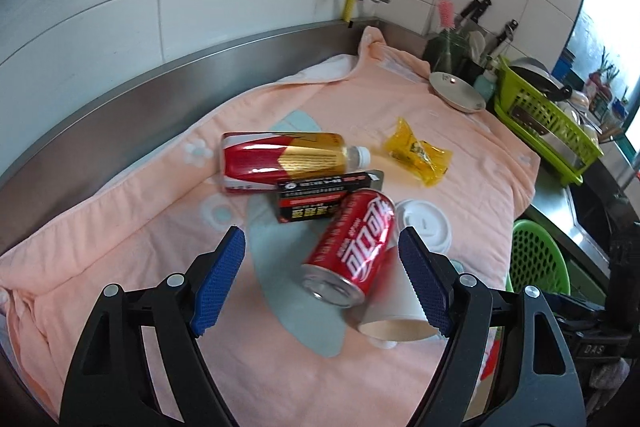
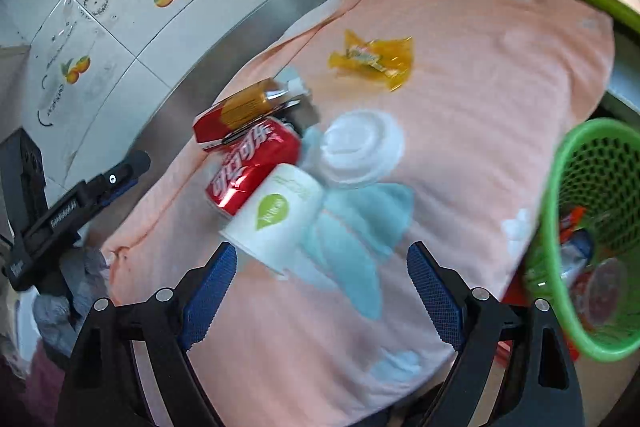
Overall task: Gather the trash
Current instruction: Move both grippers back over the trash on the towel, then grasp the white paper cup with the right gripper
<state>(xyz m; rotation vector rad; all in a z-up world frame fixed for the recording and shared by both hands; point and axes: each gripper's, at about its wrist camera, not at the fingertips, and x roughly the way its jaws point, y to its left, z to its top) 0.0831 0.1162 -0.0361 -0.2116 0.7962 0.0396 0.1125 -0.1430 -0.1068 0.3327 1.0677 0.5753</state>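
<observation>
Trash lies on a pink towel (image 1: 120,267). There is a red cola can (image 1: 352,247) on its side, a red and gold bottle (image 1: 280,159), a black box (image 1: 320,199), a yellow wrapper (image 1: 418,155), a white lid (image 1: 424,223) and a tipped paper cup (image 1: 396,311). My left gripper (image 1: 322,243) hovers open over the can, pads clear of it. My right gripper (image 2: 322,251) is open just short of the paper cup (image 2: 276,215), with nothing between its fingers. Behind the cup lie the can (image 2: 252,163), lid (image 2: 360,151), bottle (image 2: 240,111) and wrapper (image 2: 376,61).
A green mesh basket (image 2: 560,187) holding several pieces of trash stands off the towel's right edge. A plate (image 1: 456,91) and a green dish rack (image 1: 548,123) sit at the far right. A steel backsplash (image 1: 120,79) and tiled wall run behind.
</observation>
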